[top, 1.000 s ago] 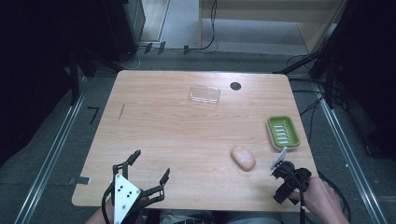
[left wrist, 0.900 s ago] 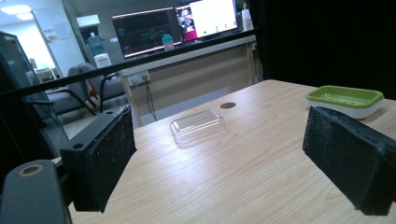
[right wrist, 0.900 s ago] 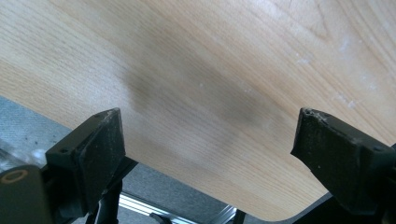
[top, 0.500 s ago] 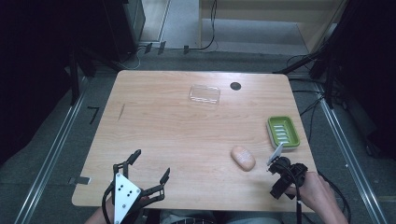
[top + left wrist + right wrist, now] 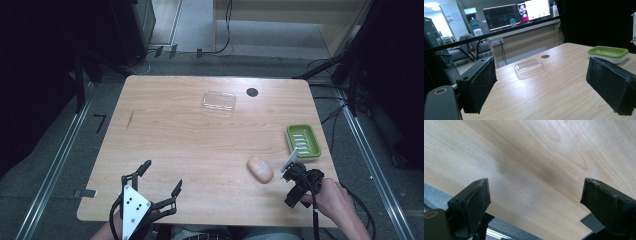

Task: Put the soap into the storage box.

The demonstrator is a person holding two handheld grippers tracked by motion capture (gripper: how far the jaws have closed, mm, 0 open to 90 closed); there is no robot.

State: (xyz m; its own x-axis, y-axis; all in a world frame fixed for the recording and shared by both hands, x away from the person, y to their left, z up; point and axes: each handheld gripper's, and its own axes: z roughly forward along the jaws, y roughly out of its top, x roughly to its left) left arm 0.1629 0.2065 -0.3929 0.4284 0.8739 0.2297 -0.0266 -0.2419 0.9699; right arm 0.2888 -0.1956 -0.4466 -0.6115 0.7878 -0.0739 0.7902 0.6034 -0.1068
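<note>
While both claws stand spread and empty, the pale peach oval soap bar [image 5: 260, 169] lies at about 4 o'clock on the light wooden counter [image 5: 190, 145], just left of the right claw [image 5: 296, 181] and near the green ribbed soap dish [image 5: 303, 141]. Left claw [image 5: 159, 186] waits at 7 o'clock. Judged firm, light and likely slick; pinch across its short width, mid-length.

Wooden table [image 5: 190, 145] bearing clear lid [image 5: 219, 101], green soap dish [image 5: 303, 141], soap [image 5: 260, 169].
</note>
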